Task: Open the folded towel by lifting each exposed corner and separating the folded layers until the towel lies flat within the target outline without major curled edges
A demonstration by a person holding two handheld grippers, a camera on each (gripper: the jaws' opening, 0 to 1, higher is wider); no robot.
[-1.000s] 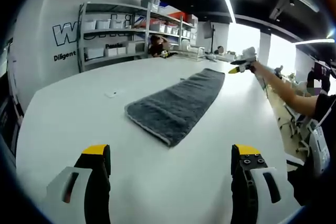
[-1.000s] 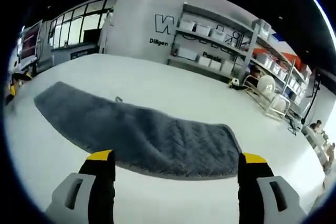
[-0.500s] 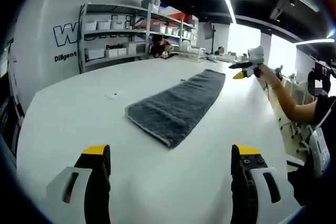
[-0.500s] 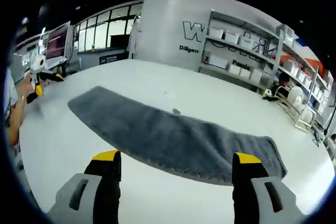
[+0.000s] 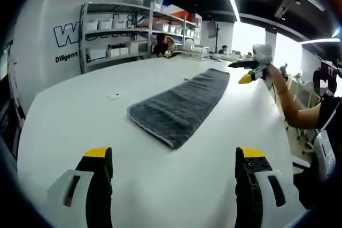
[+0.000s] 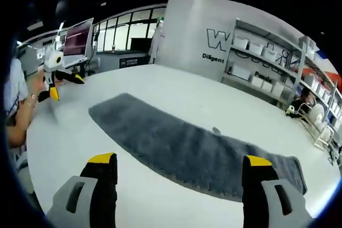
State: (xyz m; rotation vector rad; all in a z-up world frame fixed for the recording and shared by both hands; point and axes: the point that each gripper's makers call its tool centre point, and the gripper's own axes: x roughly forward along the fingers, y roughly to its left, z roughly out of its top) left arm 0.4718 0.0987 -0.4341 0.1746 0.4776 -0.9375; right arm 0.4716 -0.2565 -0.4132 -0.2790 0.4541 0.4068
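in the left gripper view my left gripper hung low over the white table with its two yellow-tipped jaws set wide apart and nothing between them. the grey towel lay ahead of it, well apart from the jaws, as a long folded strip running away toward the far side of the table, its near end showing a pale stitched edge. a small pale scrap sat on the table to the left of the towel. past the towel's far end, to the right, i saw my right gripper held up in the air, apart from the cloth, with its jaws parted.

in the right gripper view the right gripper also had its jaws spread wide and empty, raised above the table. the towel stretched across that view beyond the jaws, flat on the table, not touched by either jaw. at the far left a hand held the left gripper near the table's edge, well clear of the towel's end.

shelves with white boxes stood against the back wall behind the table.
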